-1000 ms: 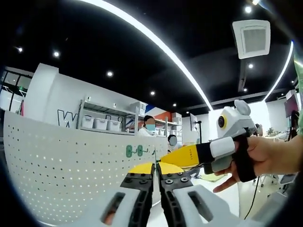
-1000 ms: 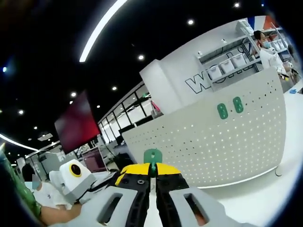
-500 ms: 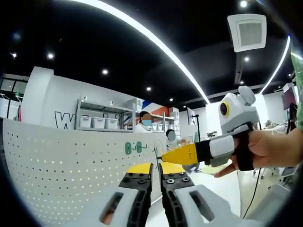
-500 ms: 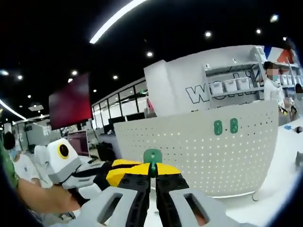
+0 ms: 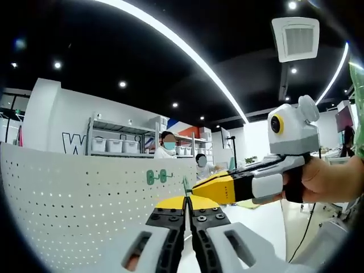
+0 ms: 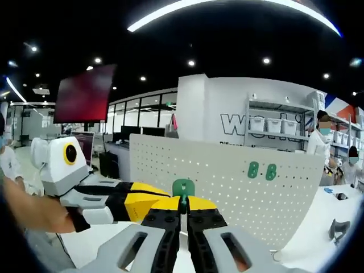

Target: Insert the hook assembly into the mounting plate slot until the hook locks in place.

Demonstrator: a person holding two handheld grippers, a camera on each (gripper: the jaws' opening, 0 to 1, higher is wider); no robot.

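While both cameras are swinging round between the earlier pictures and now, the white pegboard mounting plate (image 6: 227, 182) is settling upright and level across the right gripper view, where a second ago it was rolled steeply. The right gripper (image 6: 182, 200) is keeping its fingers (image 6: 165, 219) pressed together on the green hook assembly (image 6: 183, 187), whose rounded head is standing just above the yellow tips, in front of the plate and to the left of the 2 green hooks (image 6: 261, 170) already sitting in its holes. In the left gripper view the plate (image 5: 68, 199) is lying behind the left gripper (image 5: 186, 203), whose fingers (image 5: 168, 219) are closed with no gap; a thin green sliver is showing at their tips, but what it is cannot be told. The right gripper (image 5: 227, 187) is reaching in from the right of that view, its yellow tip now close beside the left one and just below and to the right of the 2 mounted hooks (image 5: 157, 177) on the plate, nearer than it was a second ago. Judging by this, the hook is being squared up to the plate but is not yet in a slot; the surface (image 6: 307, 239) below the plate is white.
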